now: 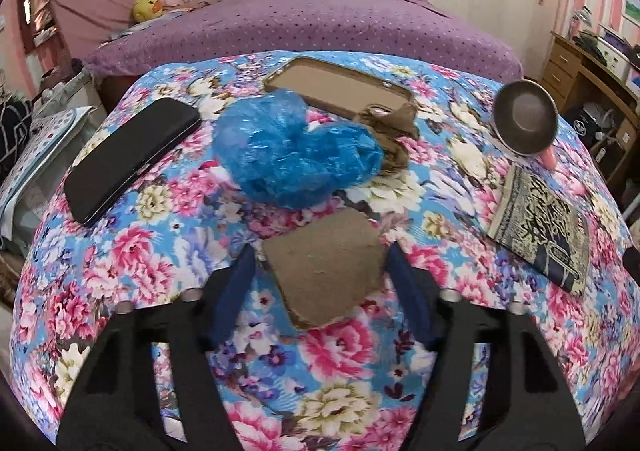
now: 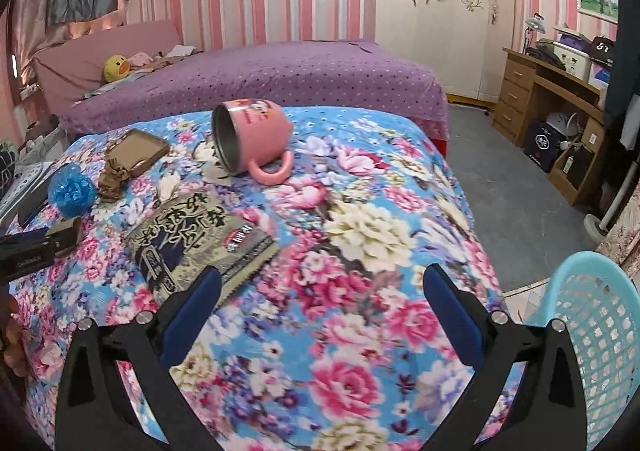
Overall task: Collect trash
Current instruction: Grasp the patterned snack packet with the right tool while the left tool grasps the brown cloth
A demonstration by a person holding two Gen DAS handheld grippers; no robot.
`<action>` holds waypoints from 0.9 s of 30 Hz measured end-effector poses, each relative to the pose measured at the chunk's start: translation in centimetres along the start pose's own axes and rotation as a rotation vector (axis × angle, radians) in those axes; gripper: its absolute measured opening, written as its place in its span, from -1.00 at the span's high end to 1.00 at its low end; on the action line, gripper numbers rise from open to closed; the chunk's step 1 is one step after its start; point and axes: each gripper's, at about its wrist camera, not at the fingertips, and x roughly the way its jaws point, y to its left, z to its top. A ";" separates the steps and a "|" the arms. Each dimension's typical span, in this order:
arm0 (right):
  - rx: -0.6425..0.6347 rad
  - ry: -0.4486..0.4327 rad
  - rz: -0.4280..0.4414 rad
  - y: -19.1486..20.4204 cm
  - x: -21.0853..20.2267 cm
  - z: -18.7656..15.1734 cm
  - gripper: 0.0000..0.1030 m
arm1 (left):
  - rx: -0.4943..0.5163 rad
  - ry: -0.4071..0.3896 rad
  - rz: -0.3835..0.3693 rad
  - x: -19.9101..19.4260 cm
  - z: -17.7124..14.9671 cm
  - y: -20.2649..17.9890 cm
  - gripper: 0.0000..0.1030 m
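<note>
The left wrist view shows a black case (image 1: 132, 159) at the far left of the floral cloth (image 1: 320, 379); the right wrist view barely shows it. Only the right wrist view shows the basket (image 2: 592, 335), a turquoise one, at the right edge of the table.

The left tongs (image 1: 320, 263) stand on both sides of a cardboard piece (image 1: 324, 267); the pads are at its edges, but I cannot tell if they press it. A blue bag (image 1: 292, 155) lies just behind it. The right tongs (image 2: 320, 299) are wide and hold nothing. A wrapper (image 2: 200, 247) lies just beyond the left finger (image 2: 192, 311). A pink mug (image 2: 252, 139) lies on its side, farther away.
</note>
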 end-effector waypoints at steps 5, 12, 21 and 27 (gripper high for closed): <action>-0.024 0.027 0.030 1.2 1.0 0.2 -0.91 | 0.025 -0.026 0.043 -1.5 -0.6 0.4 -0.17; -0.078 0.075 0.079 3.2 3.6 1.2 -0.91 | -0.023 -0.038 0.053 -1.9 -0.1 2.3 -0.17; -0.119 0.173 0.144 4.3 6.8 1.9 -0.47 | 0.016 -0.042 0.076 -1.4 0.0 1.5 -0.17; -0.184 0.158 0.180 5.7 6.7 1.8 0.03 | 0.034 -0.030 0.083 -0.8 0.2 0.6 -0.17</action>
